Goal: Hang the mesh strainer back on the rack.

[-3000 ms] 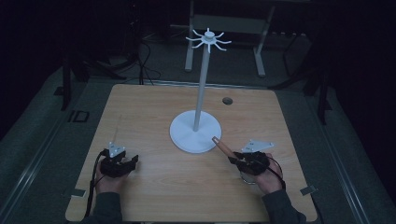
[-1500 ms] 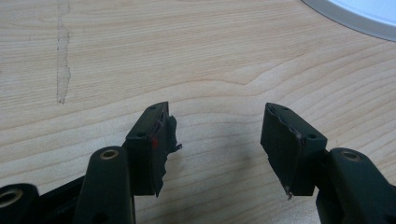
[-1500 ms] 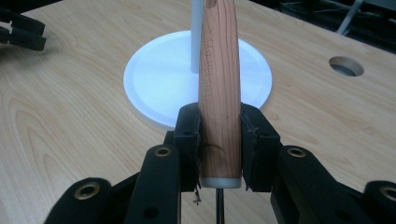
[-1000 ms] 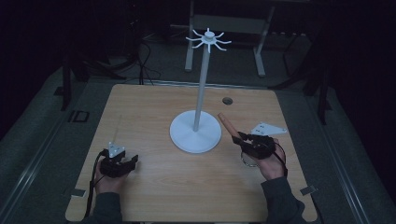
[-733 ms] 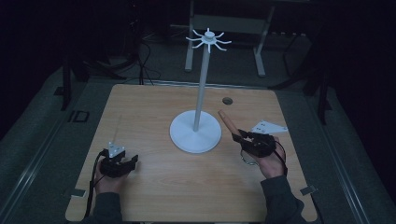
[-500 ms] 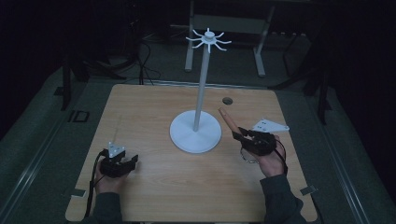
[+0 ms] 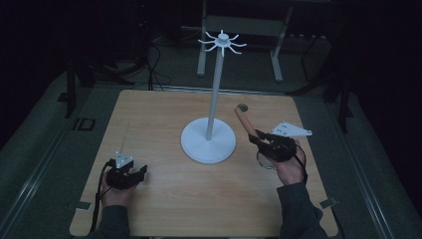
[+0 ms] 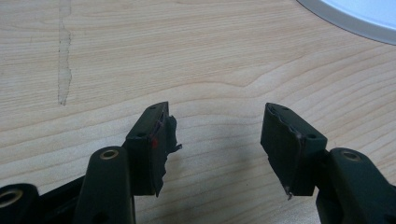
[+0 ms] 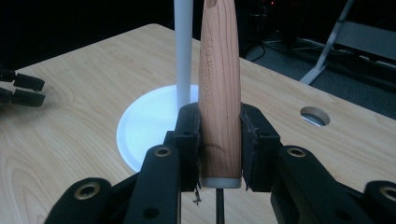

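Now the right gripper [image 7: 260, 139], fingers clamped on a wooden handle [image 9: 219, 88], holds it tilted up toward the white stand [image 7: 209, 144]; compared with three seconds ago the hand sits farther up the surface [image 7: 164, 112] and the handle is raised. A ring, perhaps a utensil's loop, hangs below. The left gripper [image 8: 217, 140] rests, fingers apart and empty. Hanging on a top hook likely follows.
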Demonstrator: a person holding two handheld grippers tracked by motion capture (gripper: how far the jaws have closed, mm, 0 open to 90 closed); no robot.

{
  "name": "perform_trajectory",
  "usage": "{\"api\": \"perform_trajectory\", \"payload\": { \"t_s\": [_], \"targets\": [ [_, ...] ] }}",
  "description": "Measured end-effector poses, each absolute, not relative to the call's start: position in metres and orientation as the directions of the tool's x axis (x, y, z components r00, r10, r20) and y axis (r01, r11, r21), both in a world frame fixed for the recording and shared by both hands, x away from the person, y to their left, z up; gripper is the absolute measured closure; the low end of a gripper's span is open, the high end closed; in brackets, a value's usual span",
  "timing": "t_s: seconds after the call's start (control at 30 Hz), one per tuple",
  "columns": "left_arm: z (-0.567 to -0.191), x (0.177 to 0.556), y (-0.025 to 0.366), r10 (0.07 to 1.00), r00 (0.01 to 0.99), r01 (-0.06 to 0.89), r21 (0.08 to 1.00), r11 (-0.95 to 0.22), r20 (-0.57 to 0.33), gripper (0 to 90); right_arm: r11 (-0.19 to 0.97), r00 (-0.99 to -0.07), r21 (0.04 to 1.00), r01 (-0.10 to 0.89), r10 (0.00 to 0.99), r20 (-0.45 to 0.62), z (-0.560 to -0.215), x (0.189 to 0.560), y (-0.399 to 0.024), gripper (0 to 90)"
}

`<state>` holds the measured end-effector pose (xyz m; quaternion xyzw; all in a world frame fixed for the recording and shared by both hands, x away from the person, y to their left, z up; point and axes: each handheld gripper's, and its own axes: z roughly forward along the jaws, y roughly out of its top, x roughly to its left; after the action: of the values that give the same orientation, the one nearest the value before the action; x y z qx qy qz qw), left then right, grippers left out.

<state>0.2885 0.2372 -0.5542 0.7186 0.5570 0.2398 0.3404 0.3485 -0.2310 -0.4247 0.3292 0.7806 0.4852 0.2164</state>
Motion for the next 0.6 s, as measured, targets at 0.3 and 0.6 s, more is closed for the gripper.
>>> {"api": "perform_trajectory", "payload": {
  "t_s": [0.3, 0.6],
  "targets": [
    [-0.554, 0.288, 0.237, 0.963, 0.266, 0.639, 0.755, -0.148, -0.035, 42.7, 0.298, -0.685, 0.909, 0.293, 0.728, -0.018, -0.417, 0.351, -0.231, 70.9],
    [-0.554, 0.289, 0.237, 0.963, 0.268, 0.638, 0.755, -0.151, -0.033, 42.6, 0.294, -0.683, 0.914, 0.280, 0.730, -0.025, -0.411, 0.353, -0.231, 70.9]
  ]
}}
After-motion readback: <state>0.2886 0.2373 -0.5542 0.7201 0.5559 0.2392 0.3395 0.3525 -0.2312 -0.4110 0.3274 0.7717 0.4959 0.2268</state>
